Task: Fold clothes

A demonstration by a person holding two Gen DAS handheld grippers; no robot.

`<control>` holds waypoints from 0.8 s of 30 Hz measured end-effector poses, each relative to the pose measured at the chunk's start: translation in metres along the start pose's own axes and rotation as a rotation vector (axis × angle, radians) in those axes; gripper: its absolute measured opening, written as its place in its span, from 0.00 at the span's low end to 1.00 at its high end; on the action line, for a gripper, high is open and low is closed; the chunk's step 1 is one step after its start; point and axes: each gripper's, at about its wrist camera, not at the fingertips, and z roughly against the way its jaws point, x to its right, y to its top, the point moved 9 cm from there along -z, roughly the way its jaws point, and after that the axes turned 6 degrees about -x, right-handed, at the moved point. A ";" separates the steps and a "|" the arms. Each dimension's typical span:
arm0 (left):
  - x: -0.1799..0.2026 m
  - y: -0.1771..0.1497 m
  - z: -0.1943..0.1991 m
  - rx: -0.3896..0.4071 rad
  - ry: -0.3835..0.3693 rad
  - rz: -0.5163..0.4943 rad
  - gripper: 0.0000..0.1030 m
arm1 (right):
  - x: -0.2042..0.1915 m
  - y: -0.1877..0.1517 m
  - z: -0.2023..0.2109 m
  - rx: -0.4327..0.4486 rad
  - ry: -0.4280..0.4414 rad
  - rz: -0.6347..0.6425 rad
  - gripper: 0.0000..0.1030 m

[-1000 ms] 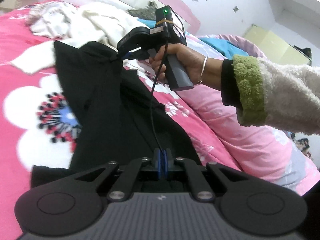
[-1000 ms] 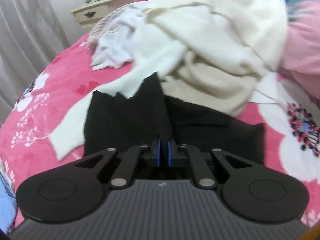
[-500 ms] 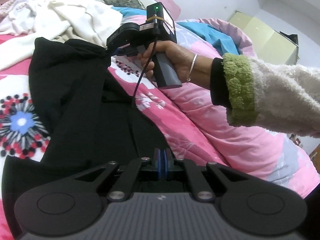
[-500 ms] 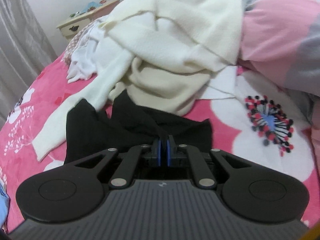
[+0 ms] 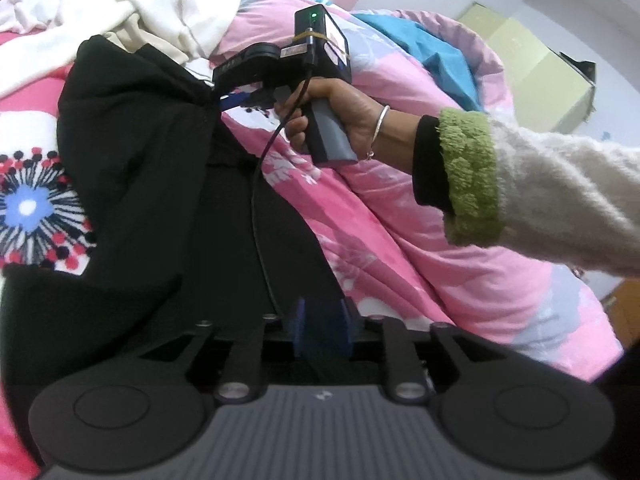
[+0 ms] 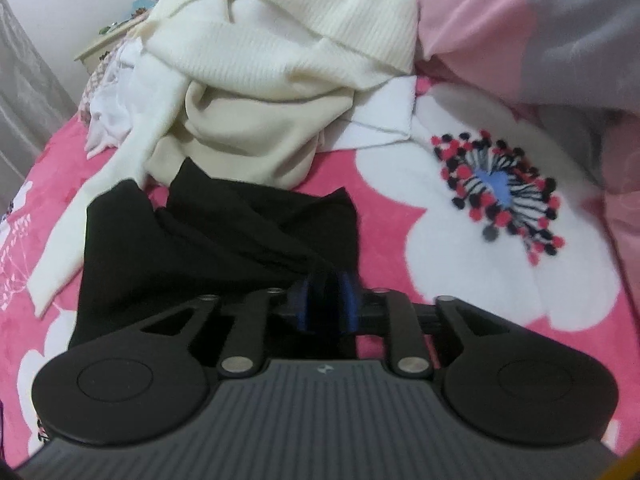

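Lying across bed: black garment (image 5: 140,184), spread on the pink flowered blanket (image 6: 500,264), far end touching the cream clothes pile (image 6: 280,60).
Left gripper (image 5: 322,330): jaws just parted a little; black cloth beneath, hold unclear.
Right gripper (image 6: 326,300): jaws just parted slightly; black fold between blue pads, grip unclear.
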 end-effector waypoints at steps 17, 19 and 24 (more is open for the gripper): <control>-0.109 -0.003 0.118 0.079 0.286 0.178 0.58 | -0.058 -0.128 0.236 -0.089 0.258 0.175 0.49; -0.117 0.002 0.101 0.060 0.309 0.161 0.57 | -0.076 -0.155 0.236 -0.088 0.385 0.083 0.52; -0.135 0.015 0.061 0.024 0.383 0.112 0.46 | -0.100 -0.213 0.194 -0.143 0.559 -0.154 0.52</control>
